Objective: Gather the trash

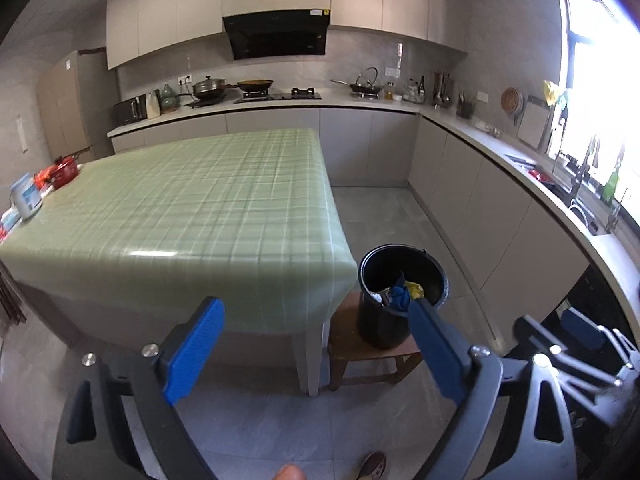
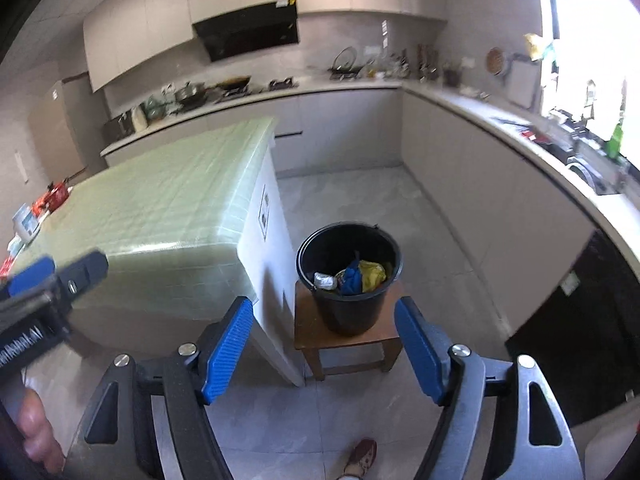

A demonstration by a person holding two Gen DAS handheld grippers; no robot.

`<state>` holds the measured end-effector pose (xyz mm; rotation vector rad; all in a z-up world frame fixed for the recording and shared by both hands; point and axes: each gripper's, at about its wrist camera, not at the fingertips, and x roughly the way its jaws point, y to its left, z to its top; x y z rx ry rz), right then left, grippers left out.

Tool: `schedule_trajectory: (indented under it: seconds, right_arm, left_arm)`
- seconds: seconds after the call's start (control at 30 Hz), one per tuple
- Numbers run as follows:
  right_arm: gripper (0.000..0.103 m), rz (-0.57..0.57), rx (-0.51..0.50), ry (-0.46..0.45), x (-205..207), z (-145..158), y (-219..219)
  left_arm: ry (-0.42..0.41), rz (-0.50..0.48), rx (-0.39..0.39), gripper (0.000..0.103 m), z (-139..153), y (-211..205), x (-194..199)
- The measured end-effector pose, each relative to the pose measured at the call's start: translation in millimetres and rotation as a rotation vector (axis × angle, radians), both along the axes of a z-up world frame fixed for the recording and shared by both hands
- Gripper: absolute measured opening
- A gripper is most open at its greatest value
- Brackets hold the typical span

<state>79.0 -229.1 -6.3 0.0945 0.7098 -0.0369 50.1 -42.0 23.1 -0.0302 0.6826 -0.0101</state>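
Note:
A black bucket (image 1: 402, 280) (image 2: 350, 276) stands on a low brown stool (image 1: 360, 352) (image 2: 340, 340) beside the table's near right corner. Inside it lie blue, yellow and silvery pieces of trash (image 2: 356, 274). My left gripper (image 1: 316, 320) is open and empty, held in the air in front of the table's near edge and above the floor. My right gripper (image 2: 324, 320) is open and empty, held back from the bucket and above the floor. The right gripper also shows at the right edge of the left wrist view (image 1: 576, 332), and the left gripper at the left edge of the right wrist view (image 2: 56, 276).
A table with a green checked cloth (image 1: 192, 204) (image 2: 160, 208) fills the left. A red pot (image 1: 64, 170) and white packets (image 1: 26, 200) sit at its far left edge. Kitchen counters (image 1: 500, 148) run along the back and right. My shoe (image 2: 362, 456) is on the grey tiled floor.

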Motion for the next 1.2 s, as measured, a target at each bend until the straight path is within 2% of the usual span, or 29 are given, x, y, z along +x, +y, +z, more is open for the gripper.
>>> schedule_trajectory:
  seconds: [0.13,0.37,0.83,1.2]
  right_arm:
    - [0.081,-0.012,-0.024,-0.057,-30,26,11]
    - [0.081,0.011,-0.028,-0.09,-52,43,5]
    - [0.081,-0.002,-0.015,-0.101,-62,44,-29]
    - [0.081,0.026,-0.001,-0.095,-66,42,-28]
  left_arm:
    - [-0.037,0.004,0.018,0.094,7,0,-12]
    - [-0.06,0.04,0.007,0.094,12,-2,-27]
    - [-0.077,0.082,0.041,0.094,7,-21,-46]
    - [-0.066,0.094,0.044,0.094,6,-25,-54]
